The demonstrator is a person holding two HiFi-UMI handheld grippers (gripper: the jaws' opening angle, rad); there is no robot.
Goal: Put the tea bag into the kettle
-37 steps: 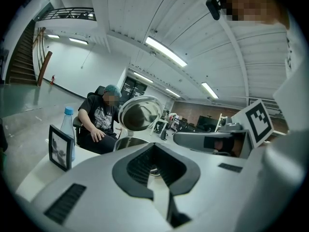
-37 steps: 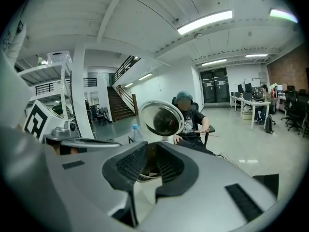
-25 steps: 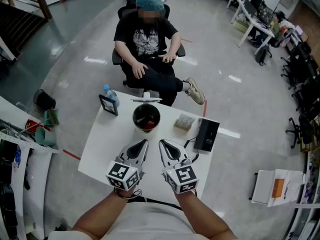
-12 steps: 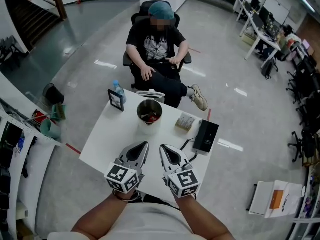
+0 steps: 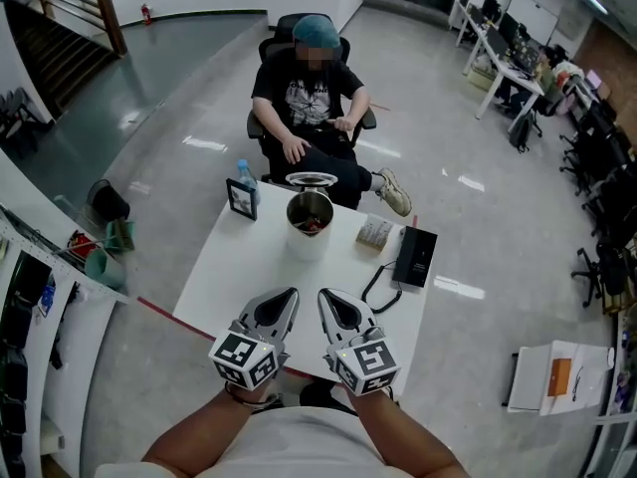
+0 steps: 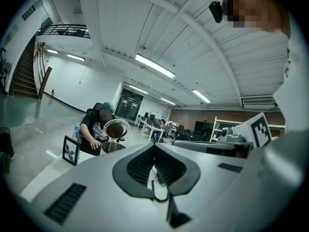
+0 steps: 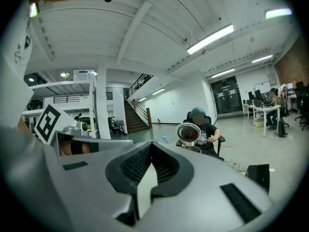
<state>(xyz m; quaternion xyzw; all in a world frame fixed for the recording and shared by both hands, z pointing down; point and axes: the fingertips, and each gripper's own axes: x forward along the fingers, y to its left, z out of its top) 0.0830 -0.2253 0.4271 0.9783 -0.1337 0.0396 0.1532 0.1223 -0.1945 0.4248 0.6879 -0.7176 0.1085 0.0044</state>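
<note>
both tongs hang side by side over the near edge of the white bench [image 5: 239, 287], close to each other but not touching. the left tongs [image 5: 287, 297] are closed, the ribbed pads meeting at the tips with nothing gripped; its own view [image 6: 154, 148] shows only a thin slit lower down, crossed by a fine dark line that cannot be identified. the right tongs [image 5: 326, 299] are closed too and also hold nothing; in its own view [image 7: 151, 148] a pale sliver shows between the pads below the tips, and what it is cannot be told. the person's forearms are cut off by the bottom edge of the head view.

the kettle [image 5: 310, 229] stands well apart from both tongs, toward the far edge of the bench, its lid [image 5: 311, 179] tipped open behind it. something dark and reddish [image 5: 315, 224] lies inside it, too small to say whether it is the tea bag. both gripper views show only the kettle's rim and the raised lid over the tongs' bodies.

left of the kettle stand a small picture frame [image 5: 242, 199] and, behind it, a bottle [image 5: 242, 171] mostly hidden by the frame. right of the kettle lie a small pale packet [image 5: 375, 232], its print unreadable, a flat black box [image 5: 414, 257] and a black cable [image 5: 379, 287]. a seated person [image 5: 311, 93] faces the bench from the far side.
</note>
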